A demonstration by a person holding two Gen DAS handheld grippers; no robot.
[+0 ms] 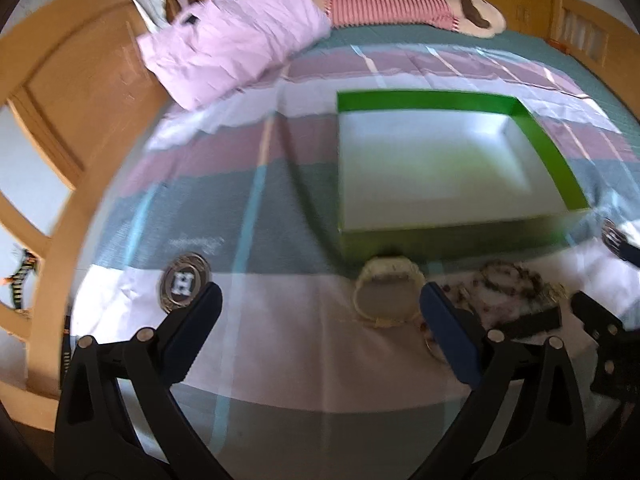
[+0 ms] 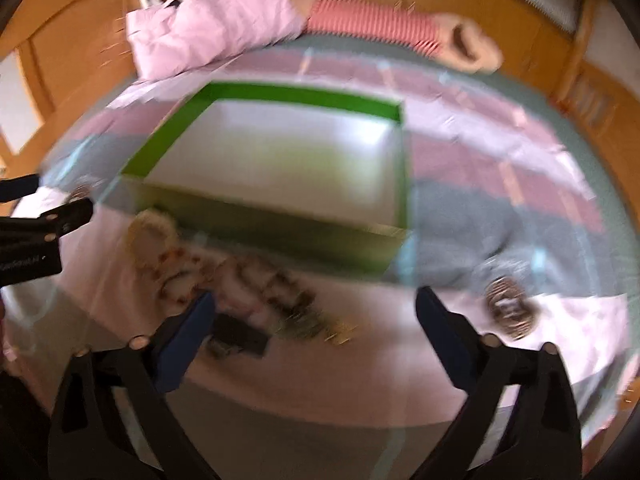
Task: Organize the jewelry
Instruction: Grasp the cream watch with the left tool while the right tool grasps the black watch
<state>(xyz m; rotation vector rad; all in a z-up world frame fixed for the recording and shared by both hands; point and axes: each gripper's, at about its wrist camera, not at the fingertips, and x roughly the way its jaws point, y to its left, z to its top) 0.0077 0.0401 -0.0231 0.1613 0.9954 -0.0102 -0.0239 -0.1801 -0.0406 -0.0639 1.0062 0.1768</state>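
Observation:
An open green box (image 1: 452, 236) with a white inside lies on the checked bedspread; it also shows in the right wrist view (image 2: 280, 236). In front of it lie a pale cream bracelet (image 1: 387, 276), a dark beaded necklace (image 1: 516, 284) and a round silver brooch (image 1: 185, 282). My left gripper (image 1: 320, 300) is open and empty, just short of the bracelet. My right gripper (image 2: 316, 304) is open and empty above the blurred beaded jewelry (image 2: 276, 284), with another round piece (image 2: 510, 306) to its right. The right gripper also shows at the left view's right edge (image 1: 600, 320).
A pink folded quilt (image 1: 232, 48) and a striped plush toy (image 1: 400, 6) lie at the bed's far end. A wooden bed frame (image 1: 80, 92) curves along the left. The left gripper's fingers (image 2: 68, 212) show at the right view's left edge.

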